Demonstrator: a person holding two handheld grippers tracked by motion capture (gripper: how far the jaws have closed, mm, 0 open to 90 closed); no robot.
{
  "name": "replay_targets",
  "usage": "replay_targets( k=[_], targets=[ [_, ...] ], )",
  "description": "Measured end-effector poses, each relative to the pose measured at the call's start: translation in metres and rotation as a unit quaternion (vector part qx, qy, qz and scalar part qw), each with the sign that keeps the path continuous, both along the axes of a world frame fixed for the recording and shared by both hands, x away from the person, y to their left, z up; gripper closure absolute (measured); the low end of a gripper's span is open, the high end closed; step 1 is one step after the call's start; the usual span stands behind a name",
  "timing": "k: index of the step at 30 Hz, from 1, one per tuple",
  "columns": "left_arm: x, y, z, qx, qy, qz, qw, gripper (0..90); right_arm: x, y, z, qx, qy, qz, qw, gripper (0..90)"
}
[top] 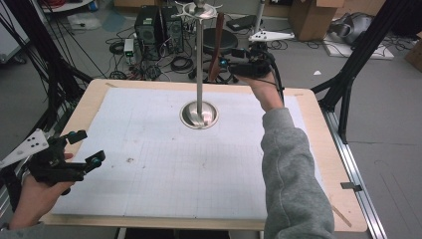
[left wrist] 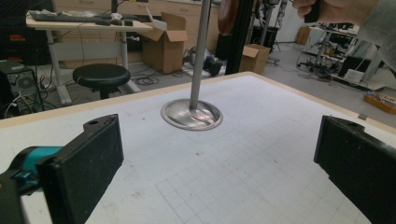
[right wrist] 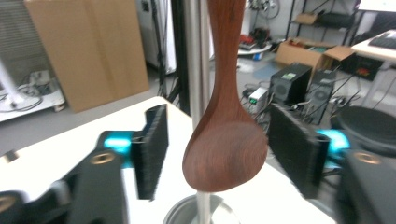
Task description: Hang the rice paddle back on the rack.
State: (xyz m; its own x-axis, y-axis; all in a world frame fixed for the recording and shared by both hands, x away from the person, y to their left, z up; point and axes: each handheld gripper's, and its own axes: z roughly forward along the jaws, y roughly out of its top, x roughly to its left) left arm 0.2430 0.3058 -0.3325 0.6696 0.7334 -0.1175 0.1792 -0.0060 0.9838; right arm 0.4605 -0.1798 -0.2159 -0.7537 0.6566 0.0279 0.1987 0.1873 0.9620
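Wooden spoon (right wrist: 225, 154) hanging bowl-down from the hooked top of a steel stand (top: 199, 74), upper centre of the high view, just beside the pole. Stand base (top: 199, 115) seated on the gridded mat of the desk (top: 308, 149), upper middle.

Right hand-held gripper (top: 238, 68) raised at upper centre-right, level with the spoon. In the right gripper view, jaws released and standing apart on either side of the spoon bowl; no contact visible. Picture slightly blurred, so clearance on each side hard to judge.

Left hand-held gripper (top: 85, 149) at lower left of the high view, low over the desk edge, jaws released, grasping nothing.

Risks, as judgement:
- Free-hanging spoon likely to swing if one jaw touches first; closing then lands off-centre or misses.
- Curved, smooth bowl may slip from flat pads on closing.
- Pole just behind the spoon: pushing too deep could catch it between the jaws or rock the stand.
- Pulling sideways before lifting off the hook could drag the stand over.
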Motion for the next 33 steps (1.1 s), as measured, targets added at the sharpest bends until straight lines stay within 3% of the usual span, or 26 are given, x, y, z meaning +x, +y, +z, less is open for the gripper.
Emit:
replay_targets(
  k=[3,7,9,14,26,33],
  targets=[
    [0.002,0.0,0.001,-0.004,-0.001,0.002,1.0,1.8,-0.007,0.001,-0.003,-0.006,-0.004,0.011,0.9999,19.9],
    [0.004,-0.001,0.001,-0.003,-0.002,0.0,1.0,1.8,-0.014,0.005,-0.012,-0.034,0.005,0.012,0.9993,6.9],
    [0.006,-0.002,0.002,-0.003,-0.003,-0.002,1.0,1.8,-0.018,0.005,-0.017,-0.036,0.012,0.012,0.9992,1.6],
    [0.011,-0.004,0.003,-0.007,-0.005,-0.005,1.0,1.8,-0.03,-0.002,-0.029,-0.016,0.022,0.02,0.9994,0.3],
    [0.024,-0.015,0.003,-0.005,-0.01,-0.015,0.9998,1.8,-0.074,-0.034,-0.052,-0.017,0.031,-0.001,0.9994,0.4],
    [0.032,-0.021,-0.004,0.006,0.004,-0.017,0.9998,1.8,-0.093,-0.057,-0.075,-0.02,0.036,-0.017,0.999,0.4]
  ],
)
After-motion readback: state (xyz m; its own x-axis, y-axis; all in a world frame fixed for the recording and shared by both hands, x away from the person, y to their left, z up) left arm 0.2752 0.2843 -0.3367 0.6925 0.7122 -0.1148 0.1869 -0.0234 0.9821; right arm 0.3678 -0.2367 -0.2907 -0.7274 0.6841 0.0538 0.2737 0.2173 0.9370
